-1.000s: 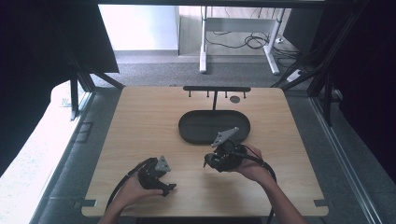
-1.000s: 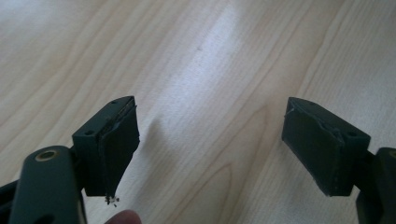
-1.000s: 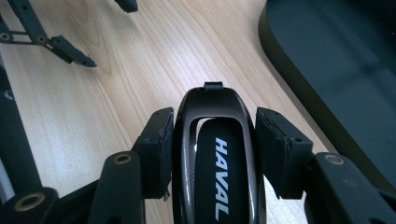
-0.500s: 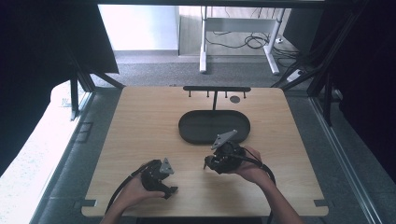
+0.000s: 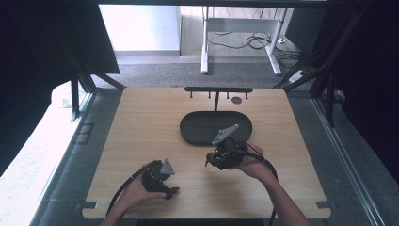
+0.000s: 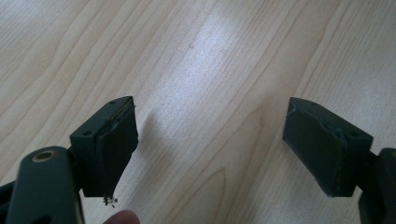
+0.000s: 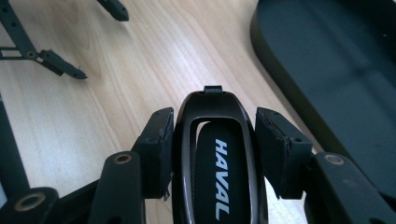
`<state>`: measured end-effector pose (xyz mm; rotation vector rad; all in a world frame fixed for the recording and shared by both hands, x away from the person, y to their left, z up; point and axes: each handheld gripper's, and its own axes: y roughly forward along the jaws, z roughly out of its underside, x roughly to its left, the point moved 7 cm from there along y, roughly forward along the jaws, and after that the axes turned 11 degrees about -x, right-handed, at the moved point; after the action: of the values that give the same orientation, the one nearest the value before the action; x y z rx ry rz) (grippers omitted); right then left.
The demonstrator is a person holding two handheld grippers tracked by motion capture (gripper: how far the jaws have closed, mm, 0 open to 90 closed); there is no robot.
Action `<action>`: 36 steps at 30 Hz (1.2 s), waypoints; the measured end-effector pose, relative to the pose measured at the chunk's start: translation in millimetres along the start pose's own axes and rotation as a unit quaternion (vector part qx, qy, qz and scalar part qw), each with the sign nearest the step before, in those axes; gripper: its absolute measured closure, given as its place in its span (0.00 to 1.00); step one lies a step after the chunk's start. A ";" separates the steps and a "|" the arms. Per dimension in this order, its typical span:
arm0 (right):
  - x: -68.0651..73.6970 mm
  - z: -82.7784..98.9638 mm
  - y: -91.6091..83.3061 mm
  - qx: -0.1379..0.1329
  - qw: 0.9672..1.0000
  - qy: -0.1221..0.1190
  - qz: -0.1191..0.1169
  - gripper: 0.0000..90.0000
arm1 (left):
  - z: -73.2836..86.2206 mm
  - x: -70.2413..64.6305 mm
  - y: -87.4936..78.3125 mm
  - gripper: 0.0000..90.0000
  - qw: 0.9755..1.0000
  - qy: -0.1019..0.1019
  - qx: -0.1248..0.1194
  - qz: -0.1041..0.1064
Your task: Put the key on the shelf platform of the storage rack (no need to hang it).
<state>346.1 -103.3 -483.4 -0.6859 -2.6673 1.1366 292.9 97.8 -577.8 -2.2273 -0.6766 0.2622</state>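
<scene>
The right gripper [image 5: 225, 151] holds a black car key fob [image 7: 219, 158] marked HAVAL, its jaws closed on the fob's two long edges. In the high view it sits just beside the 6 o'clock rim of the black oval tray [image 5: 188, 134], above the wooden table [image 5: 141, 122]. The left gripper [image 6: 212, 144] rests near the table's 7 o'clock edge, jaws spread wide with nothing between them.

Risks:
- The fob's glossy, curved edges offer little pad contact; a tilt of the wrist may let it slide out.
- The tray rim lies close; a low approach may strike it and twist the fob.
</scene>
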 end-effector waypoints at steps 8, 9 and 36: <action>-14.7 -6.4 -2.2 -0.002 1.000 0.009 0.011 0.55 | -0.6 1.5 -1.2 0.20 1.000 -0.003 -0.003 -0.005; -19.3 -7.7 -3.1 -0.003 1.000 0.013 0.014 0.55 | -0.6 1.7 -1.1 0.20 1.000 -0.003 -0.003 -0.006; -68.4 -32.6 6.6 -0.012 0.998 0.039 0.038 0.55 | -1.2 3.8 -2.4 0.20 1.000 -0.007 -0.007 -0.007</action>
<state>419.1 -110.6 -463.4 -0.8254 -2.6140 1.0743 295.6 100.5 -575.0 -2.2352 -0.7036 0.2663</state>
